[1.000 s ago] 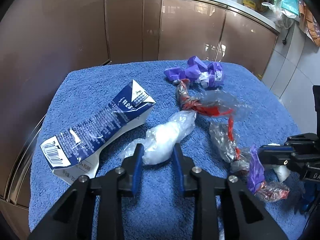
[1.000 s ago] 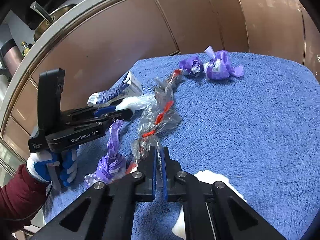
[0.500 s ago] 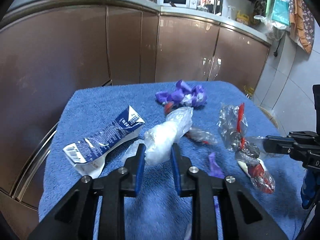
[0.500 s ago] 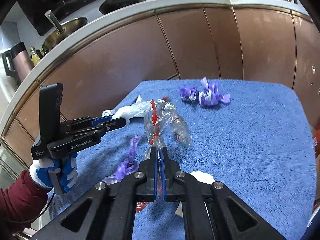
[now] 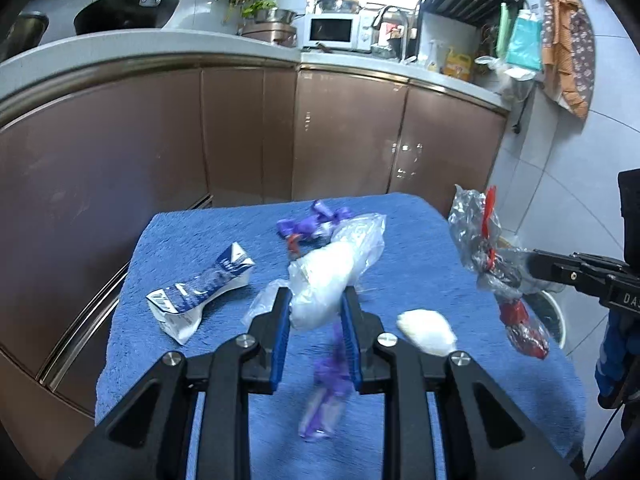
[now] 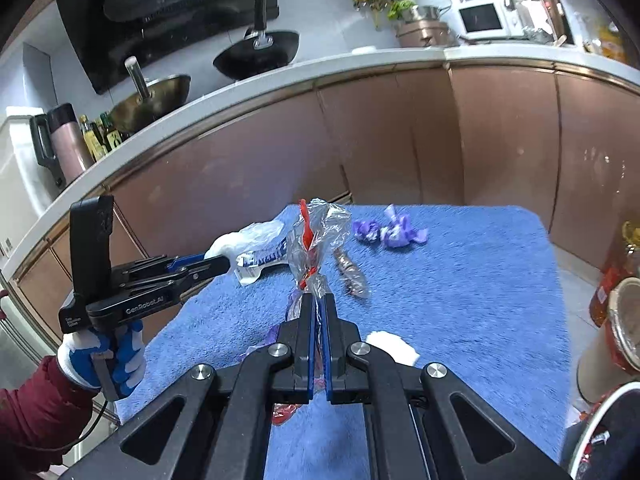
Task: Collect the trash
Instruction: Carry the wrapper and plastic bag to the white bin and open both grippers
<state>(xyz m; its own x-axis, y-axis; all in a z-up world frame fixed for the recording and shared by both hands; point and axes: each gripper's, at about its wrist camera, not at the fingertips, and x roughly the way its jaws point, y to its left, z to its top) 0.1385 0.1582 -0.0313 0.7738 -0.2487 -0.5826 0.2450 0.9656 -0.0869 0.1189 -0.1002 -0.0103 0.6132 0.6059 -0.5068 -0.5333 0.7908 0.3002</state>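
In the left wrist view, a white-filled clear plastic bag (image 5: 334, 276) is clamped between the partly closed blue jaws of the left gripper (image 5: 314, 308) and is held above the blue towel (image 5: 420, 248). Left of the jaws, a flattened blue milk carton (image 5: 200, 294) lies on the towel. Beyond the jaws, purple wrappers (image 5: 310, 222) are seen. Right of the jaws lies a white crumpled wad (image 5: 426, 332). A blurred purple wrapper (image 5: 326, 396) is seen below the jaws.

In the right wrist view, a clear wrapper with red strip (image 6: 312, 248) is pinched in the nearly shut jaws of the right gripper (image 6: 318, 312) and stands up ahead of them, off the towel. A crumpled clear wrapper (image 6: 352, 272) lies just right of the jaws.
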